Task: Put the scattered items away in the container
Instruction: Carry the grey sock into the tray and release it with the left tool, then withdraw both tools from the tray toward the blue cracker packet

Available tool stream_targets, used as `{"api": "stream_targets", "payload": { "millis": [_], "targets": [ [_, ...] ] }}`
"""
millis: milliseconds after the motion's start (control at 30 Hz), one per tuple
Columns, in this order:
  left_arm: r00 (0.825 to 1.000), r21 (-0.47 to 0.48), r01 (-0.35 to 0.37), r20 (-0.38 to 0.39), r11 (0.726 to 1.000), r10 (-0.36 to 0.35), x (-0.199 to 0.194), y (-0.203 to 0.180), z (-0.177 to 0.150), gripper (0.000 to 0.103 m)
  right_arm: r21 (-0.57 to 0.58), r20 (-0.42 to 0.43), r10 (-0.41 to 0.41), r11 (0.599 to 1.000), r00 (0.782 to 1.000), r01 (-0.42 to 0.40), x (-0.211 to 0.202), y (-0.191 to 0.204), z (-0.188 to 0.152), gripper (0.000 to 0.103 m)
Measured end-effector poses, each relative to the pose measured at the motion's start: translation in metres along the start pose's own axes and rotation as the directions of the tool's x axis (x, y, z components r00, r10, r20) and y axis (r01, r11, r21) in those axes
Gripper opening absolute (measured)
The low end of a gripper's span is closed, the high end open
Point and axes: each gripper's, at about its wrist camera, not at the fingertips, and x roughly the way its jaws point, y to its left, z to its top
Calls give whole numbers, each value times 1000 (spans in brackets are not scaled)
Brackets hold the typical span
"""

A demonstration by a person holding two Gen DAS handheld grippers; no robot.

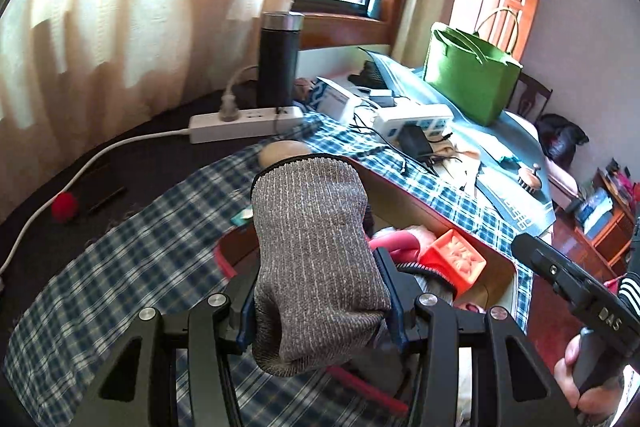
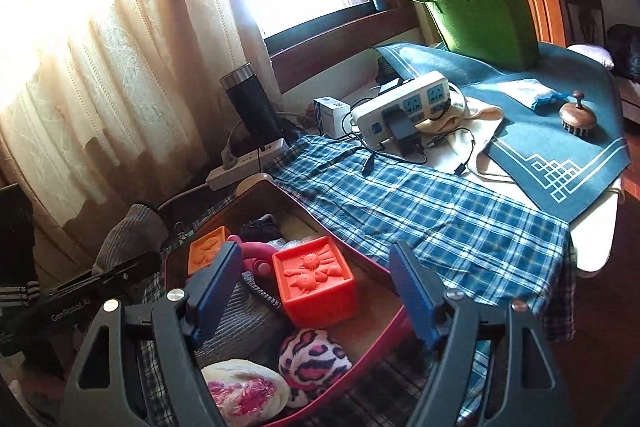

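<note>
My left gripper (image 1: 320,303) is shut on a grey ribbed sock (image 1: 312,259) and holds it upright above the near end of the red-rimmed box (image 1: 404,187). The sock also shows at the left of the right wrist view (image 2: 128,235). The box (image 2: 352,259) on the blue plaid cloth (image 2: 440,211) holds an orange relief cube (image 2: 316,283), a second orange cube (image 2: 208,247), a pink item, a grey sock and fluffy patterned socks (image 2: 312,355). My right gripper (image 2: 312,295) is open and empty over the box. A red ball (image 1: 64,207) lies on the dark tabletop at the left.
A black tumbler (image 1: 280,59) stands behind a white power strip (image 1: 244,121). A second power strip (image 2: 404,107) with a plugged charger and cables lies beyond the cloth. A green felt bag (image 2: 484,15) and a wooden brush (image 2: 578,117) sit on a teal mat. Curtains hang at the left.
</note>
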Motion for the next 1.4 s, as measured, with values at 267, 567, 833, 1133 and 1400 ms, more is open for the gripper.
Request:
{"api": "stream_targets", "payload": {
  "millis": [267,567,833,1133,1400],
  "targets": [
    [1000,72,17,-24,997,-16,34,-22,23,51,14,22,-12,1000,1000,12,-5,-5,3,79],
    [995,130,26,-100,991,-13,79,-34,40,54,31,16,-18,999,1000,17,-1,-11,3,79],
    [998,32,15,-60,999,-13,66,-7,38,74,34,-1,-22,999,1000,22,7,-12,0,79],
    [999,-43,-27,29,999,28,26,18,35,74,14,5,-14,1000,1000,14,3,-1,-2,79],
    [998,-50,-48,45,998,50,3,26,25,74,-9,17,-1,1000,1000,2,-5,10,-4,79]
  ]
}}
